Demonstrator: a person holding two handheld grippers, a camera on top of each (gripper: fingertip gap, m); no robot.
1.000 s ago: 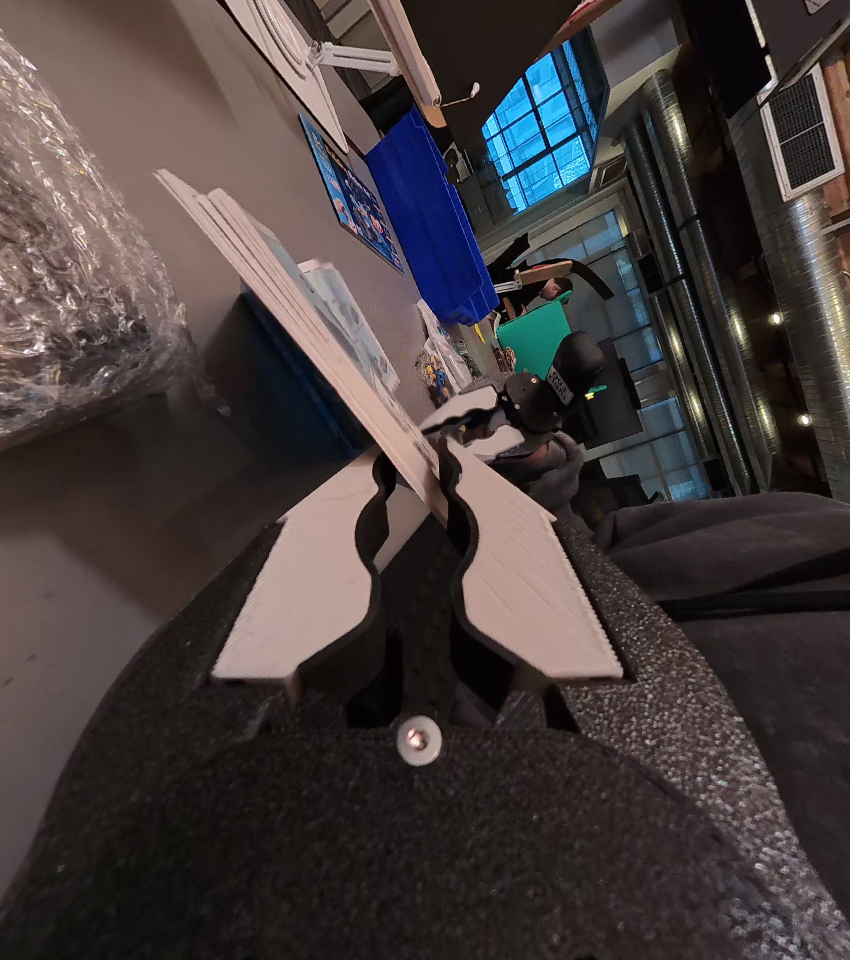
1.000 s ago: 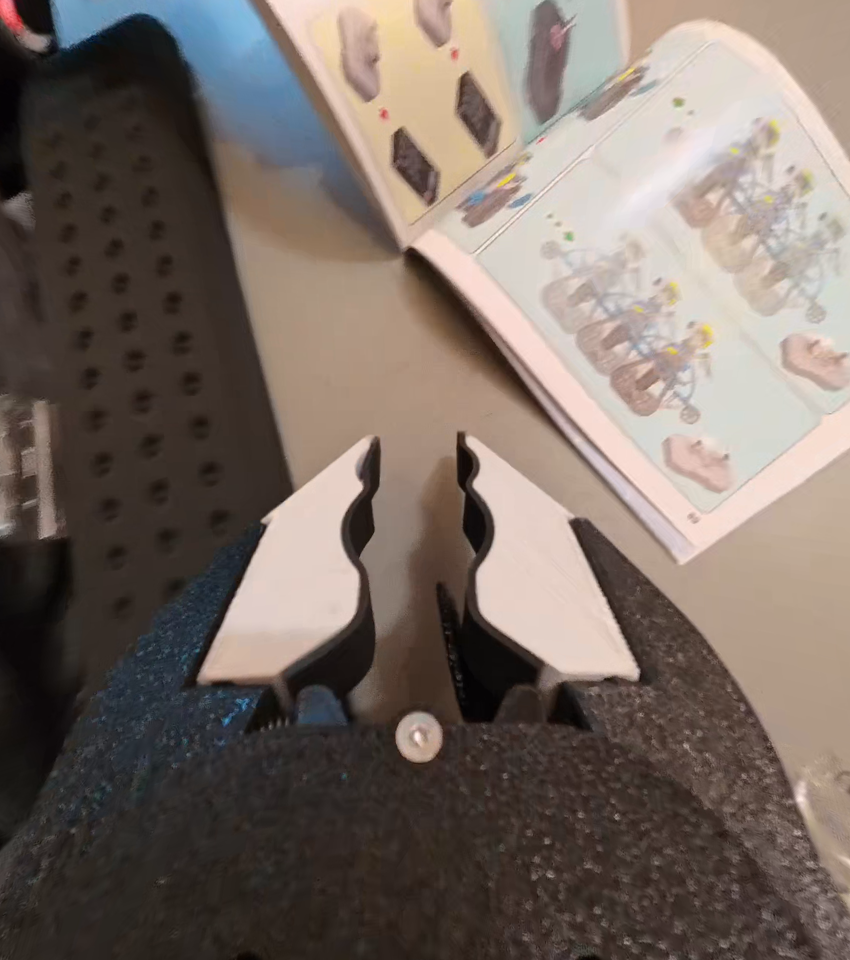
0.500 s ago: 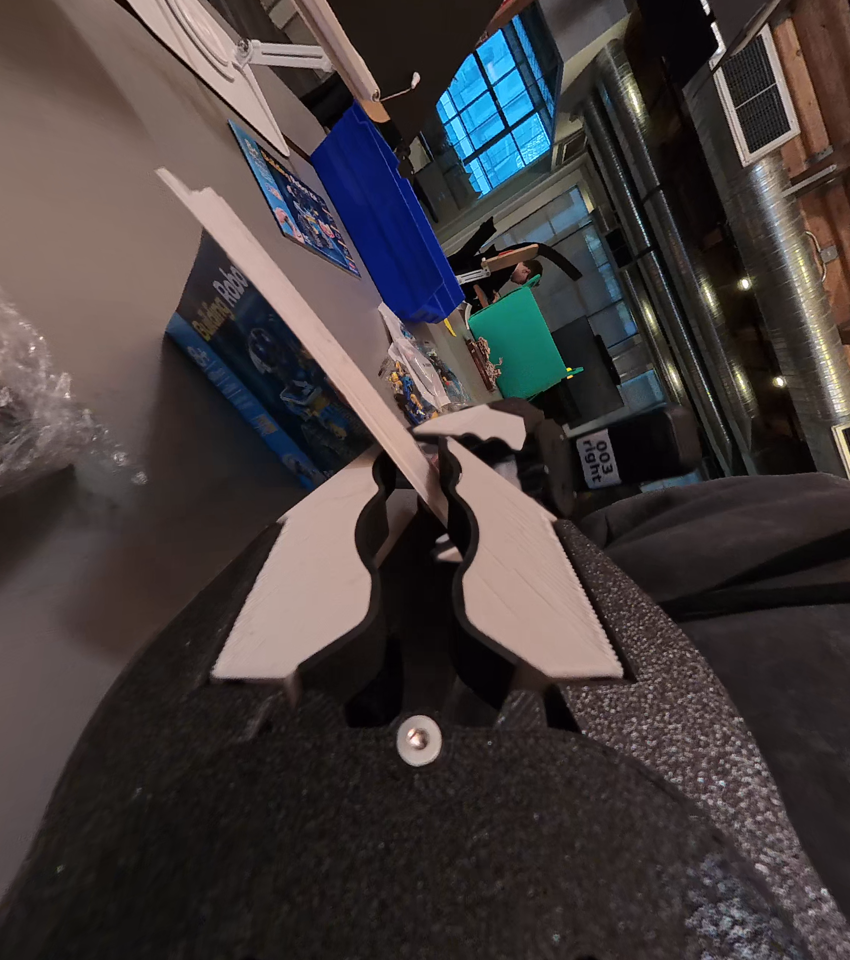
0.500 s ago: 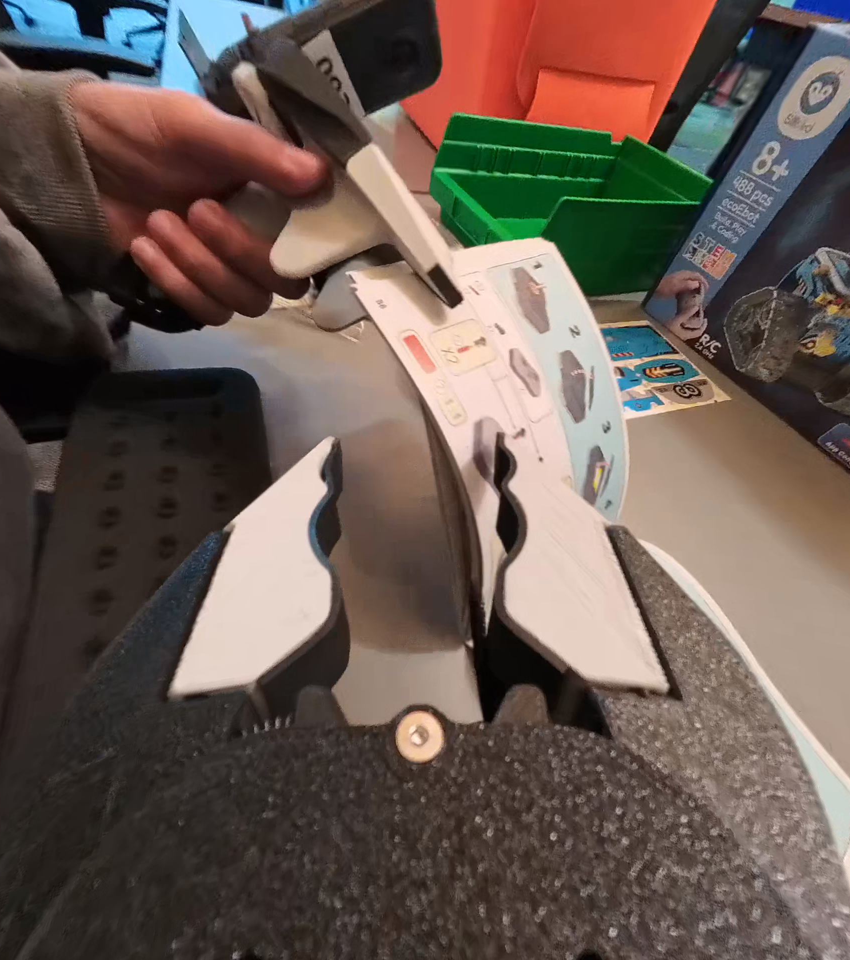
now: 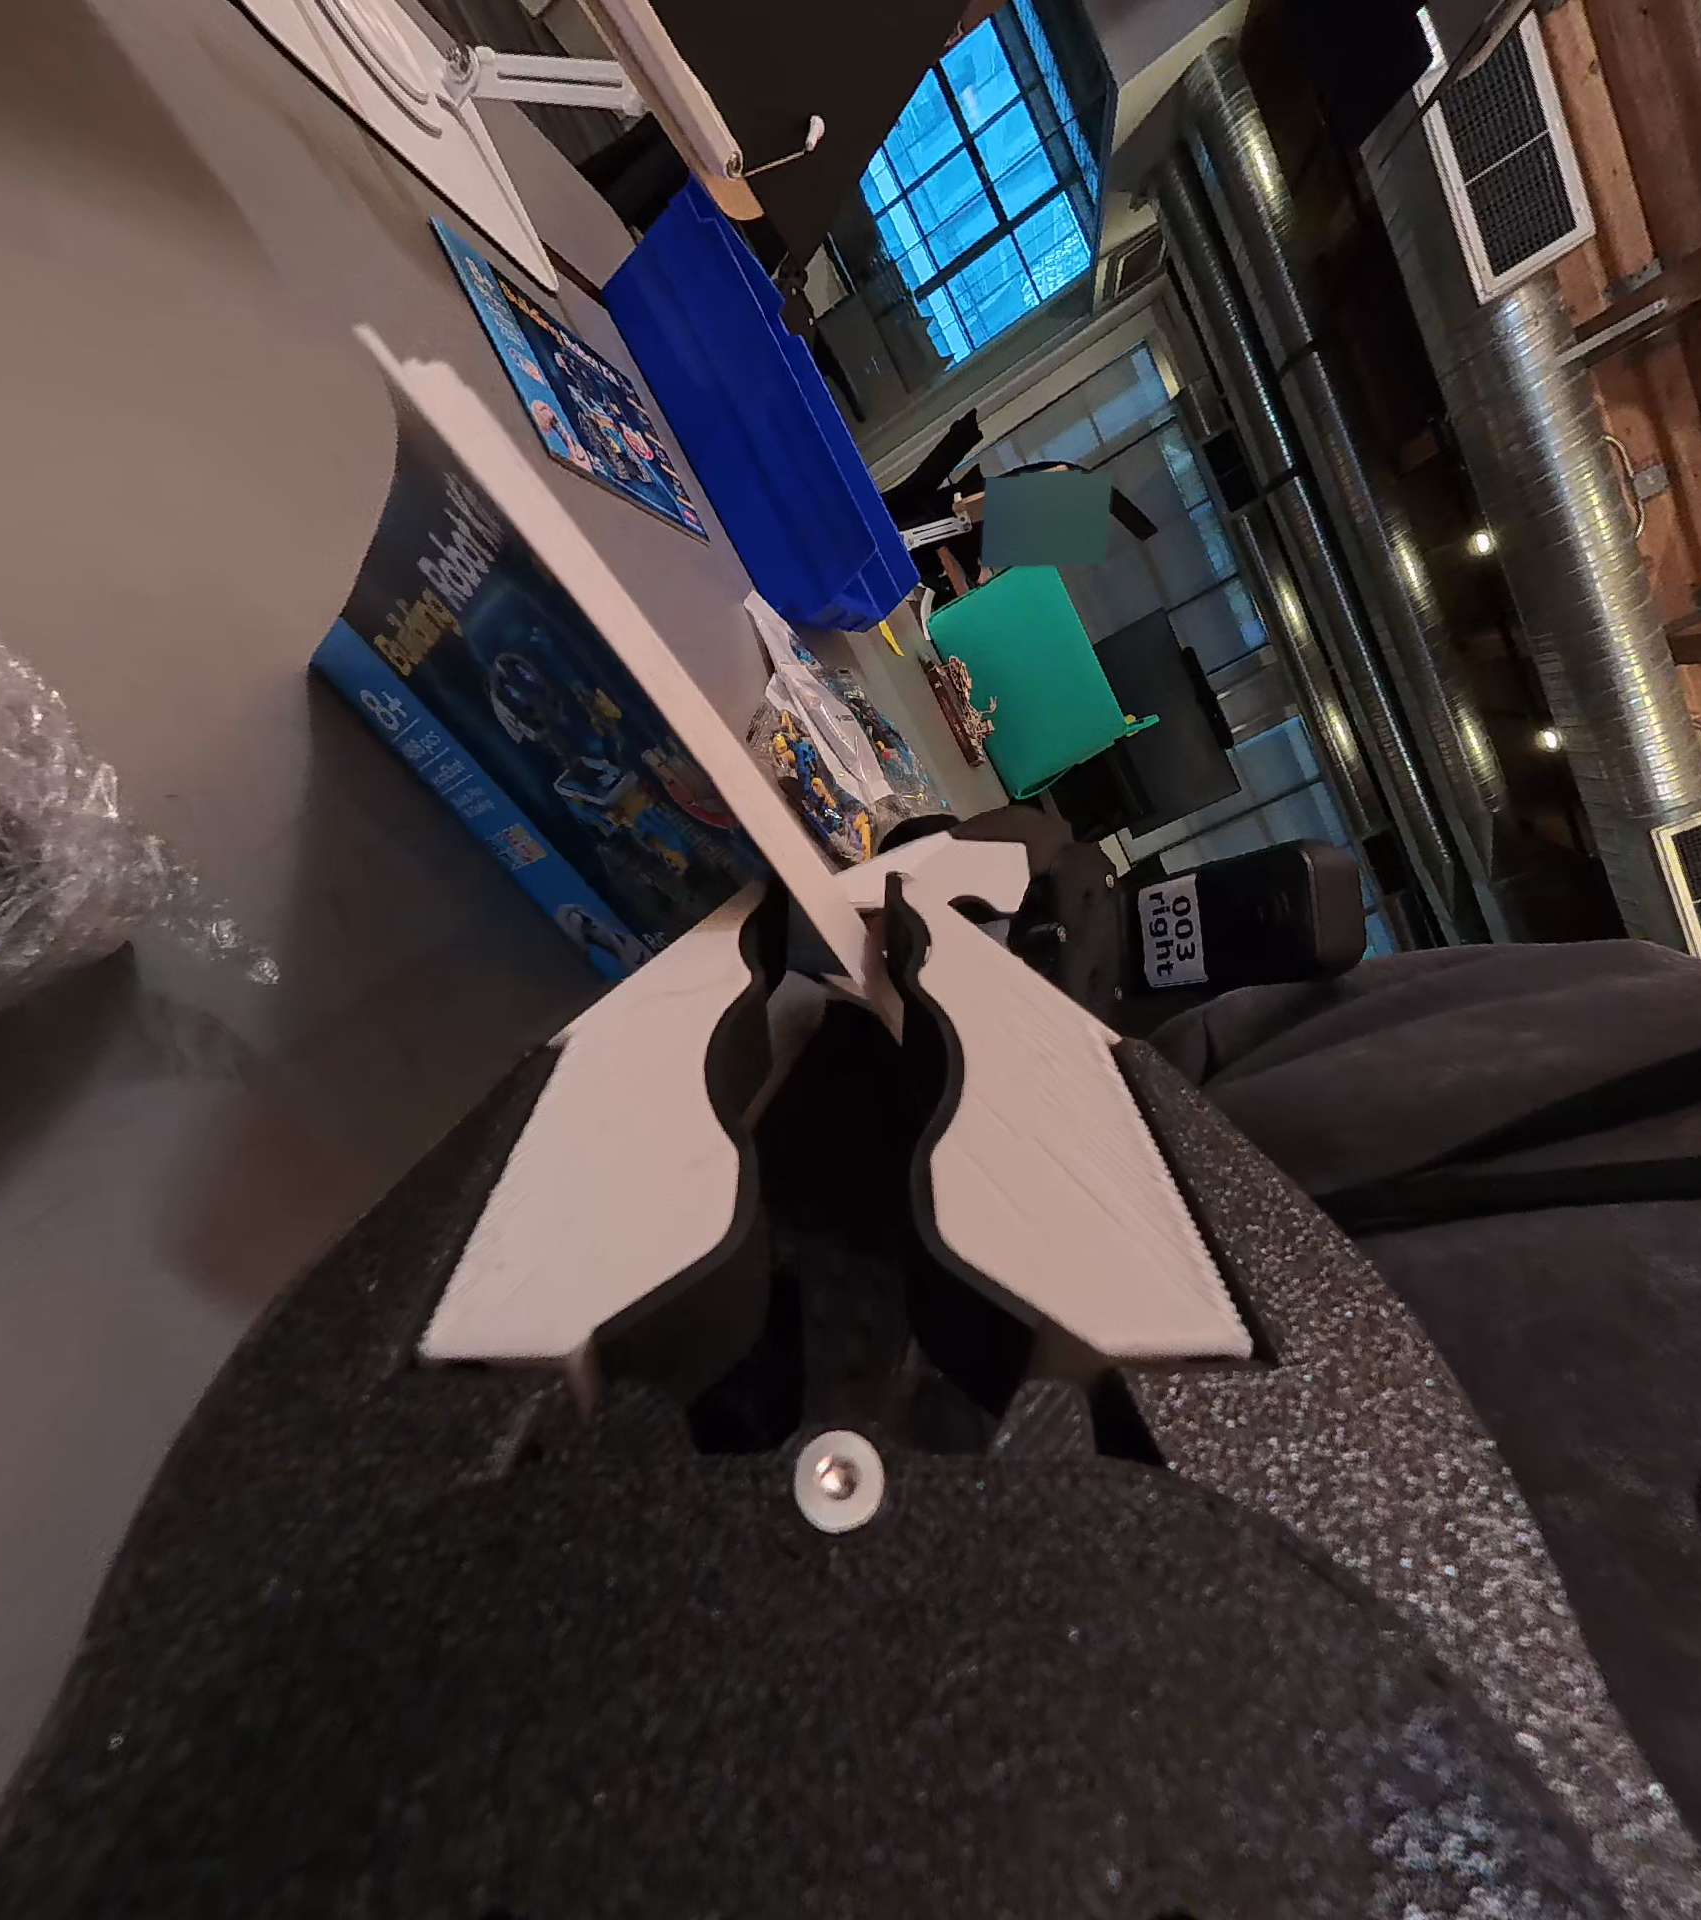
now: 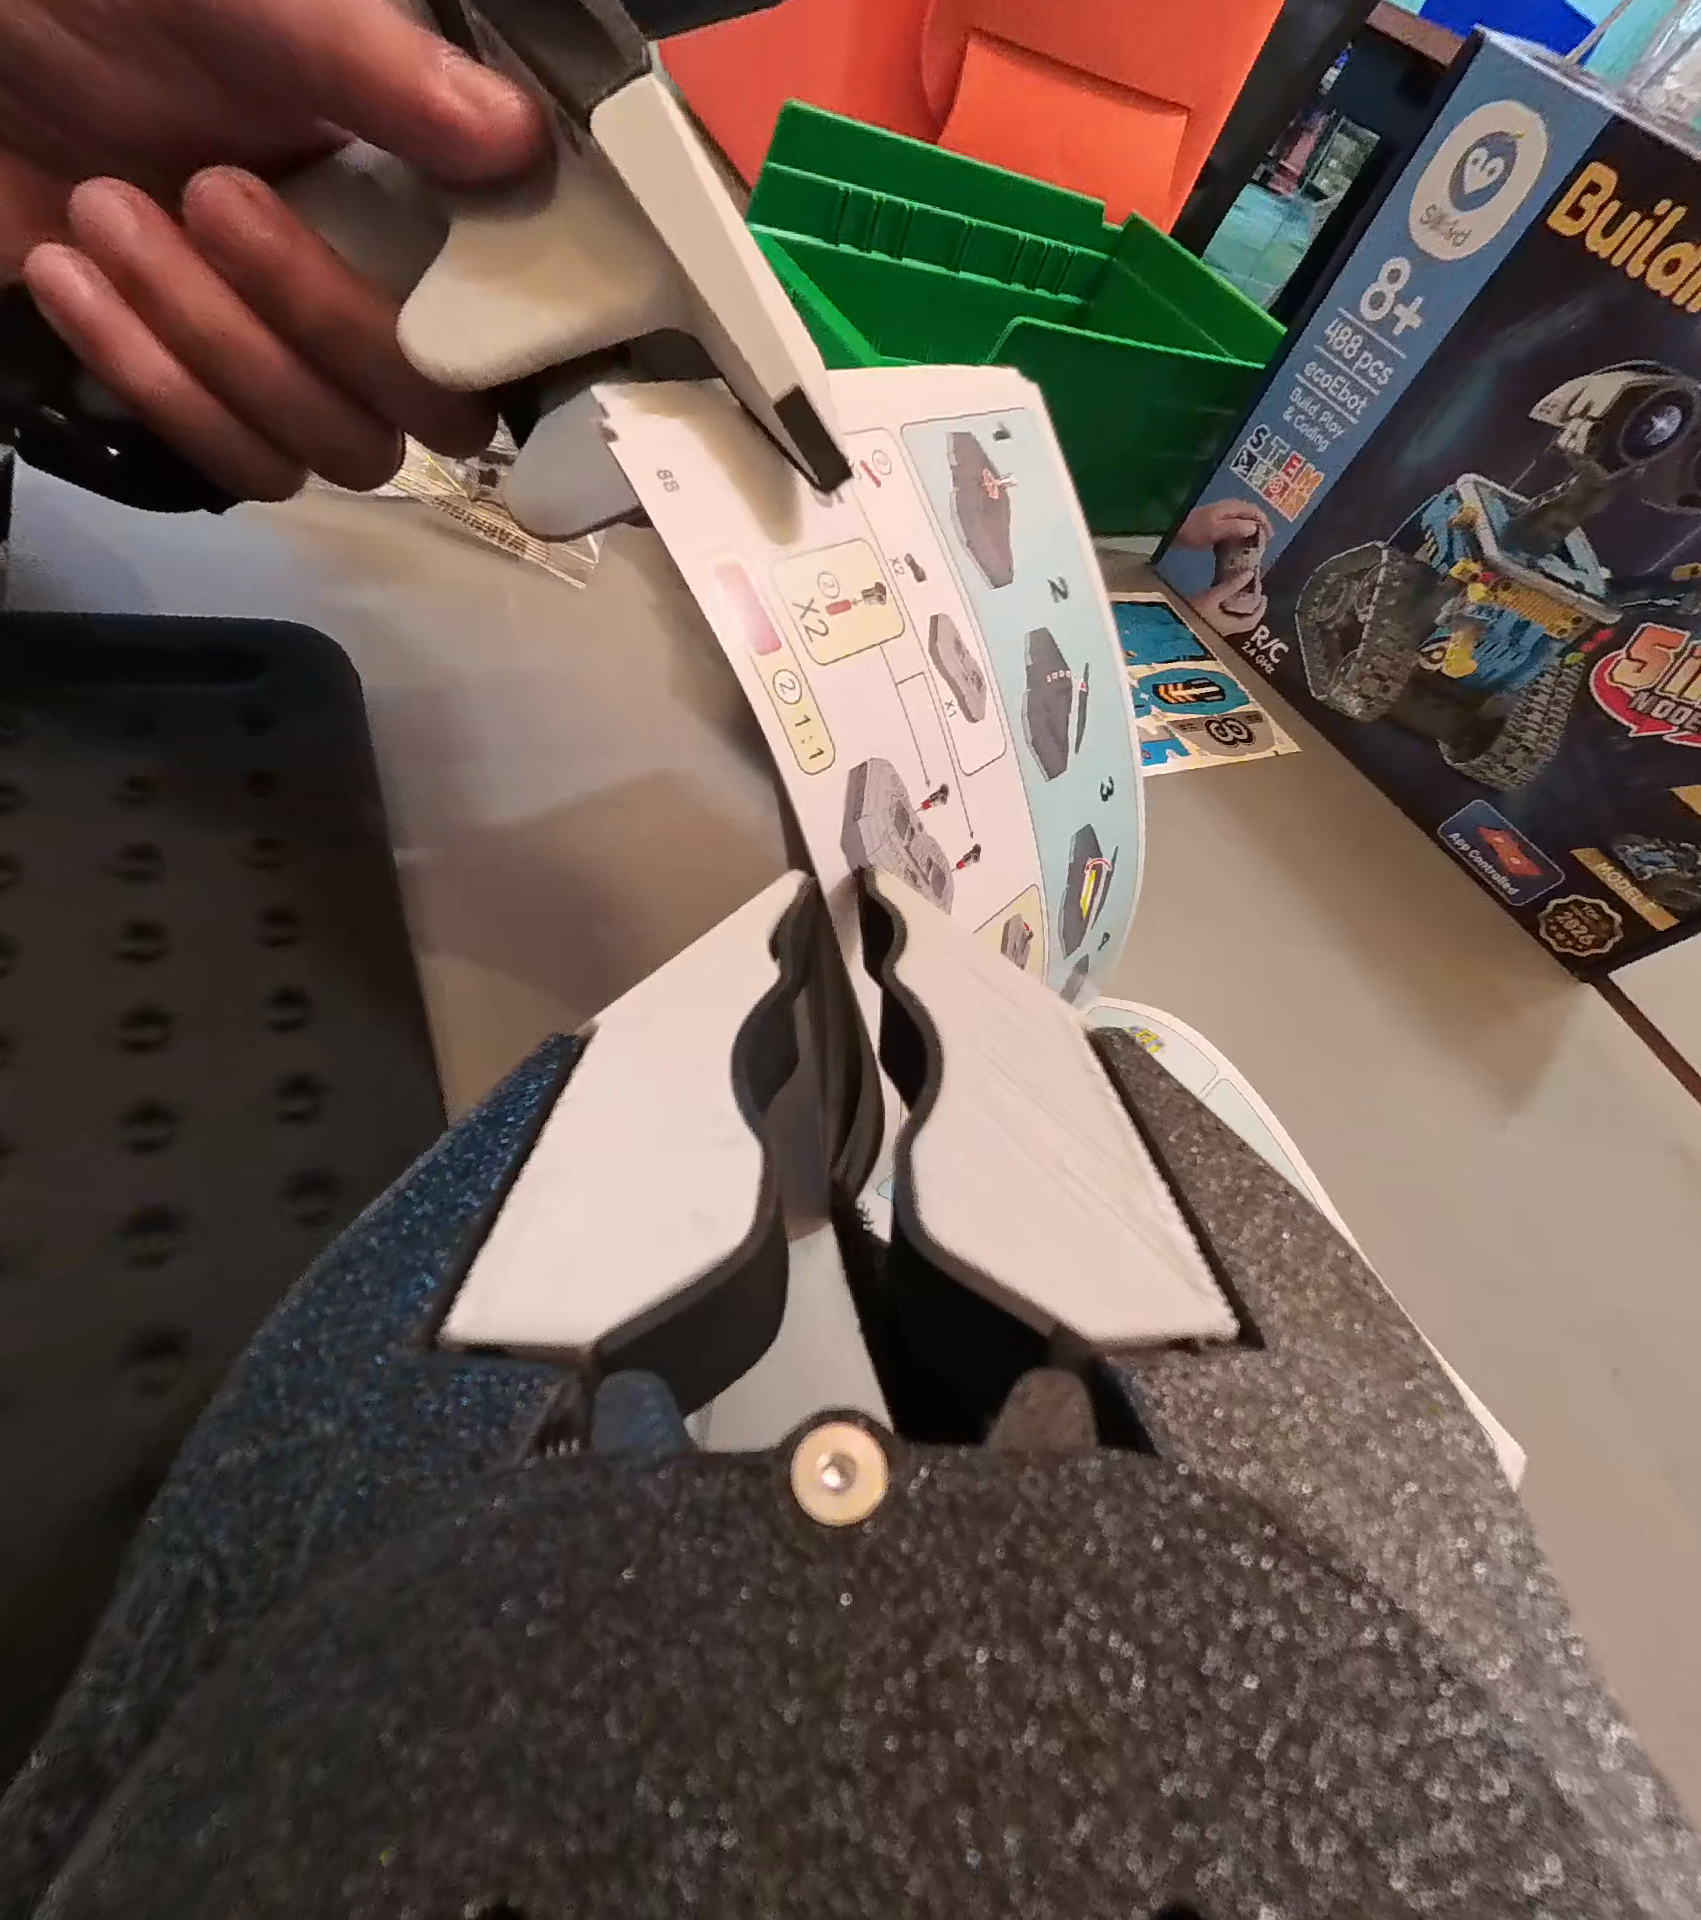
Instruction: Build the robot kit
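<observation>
Left wrist view: the left gripper (image 5: 830, 899) is clamped on the edge of the white printed paper booklet (image 5: 565, 582), above the grey tabletop (image 5: 150, 395) by a blue toy box (image 5: 513, 727).

Right wrist view: the right gripper (image 6: 835, 888) pinches the same booklet's (image 6: 939, 665) lifted pages; the left gripper (image 6: 804, 457), in a hand (image 6: 202, 208), grips their top corner.

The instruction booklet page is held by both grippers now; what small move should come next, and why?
Probably ease the right gripper over toward the table, laying the page down. The left gripper is shut on the page's top corner and the right on its lower part, jaws nearly together, so the page stands bowed above the booklet. Moving slowly should avoid tearing.
</observation>
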